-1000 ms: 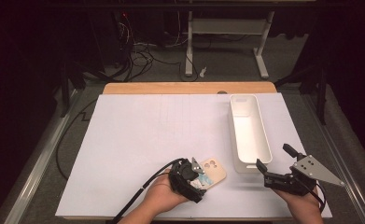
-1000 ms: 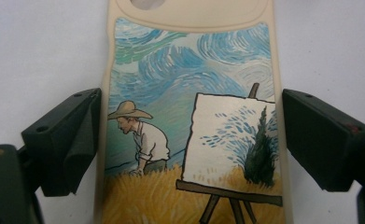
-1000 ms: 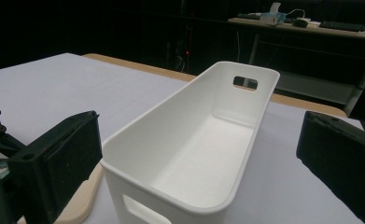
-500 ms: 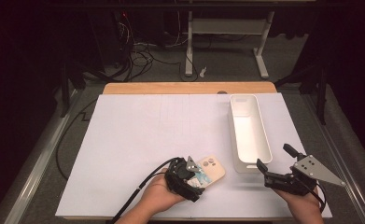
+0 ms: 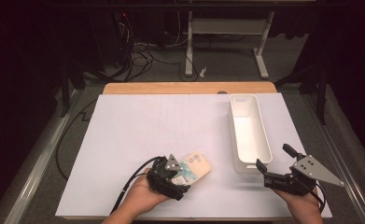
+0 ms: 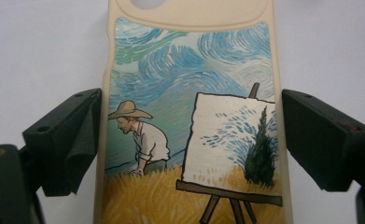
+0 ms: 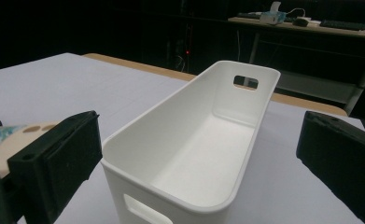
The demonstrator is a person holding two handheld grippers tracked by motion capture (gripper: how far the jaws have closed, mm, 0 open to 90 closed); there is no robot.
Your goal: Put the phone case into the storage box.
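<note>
1. Lying flat on the white table (image 5: pixel 138 126) near its front edge, a little left of the middle, the phone case (image 5: pixel 195 167) is showing its painted back — a figure in a straw hat, a canvas on an easel, swirling blue sky.
2. Hovering over the case's near end, the left gripper (image 5: pixel 173 179) is being held in the person's left hand (image 5: pixel 140 198), with its cable trailing off toward the front edge.
3. Seen in the left gripper view, the two black jaws are standing wide, one on each long side of the phone case (image 6: pixel 189 130); both are sitting just beside its cream edges, and whether they are touching it is hard to tell.
4. Standing near the table's right edge, the long white bin (image 5: pixel 249 133) is running from front to back, empty inside, with a cut-out handle at each end.
5. Waiting by the front right corner, the right gripper (image 5: pixel 276 165) is sitting in the person's right hand (image 5: pixel 306 205), its jaws wide apart and holding nothing.
6. Looking along those jaws in the right gripper view, the bin (image 7: pixel 194 140) is sitting between and beyond them — the phone case (image 7: pixel 12 140) is peeking out behind the left-hand jaw.
</note>
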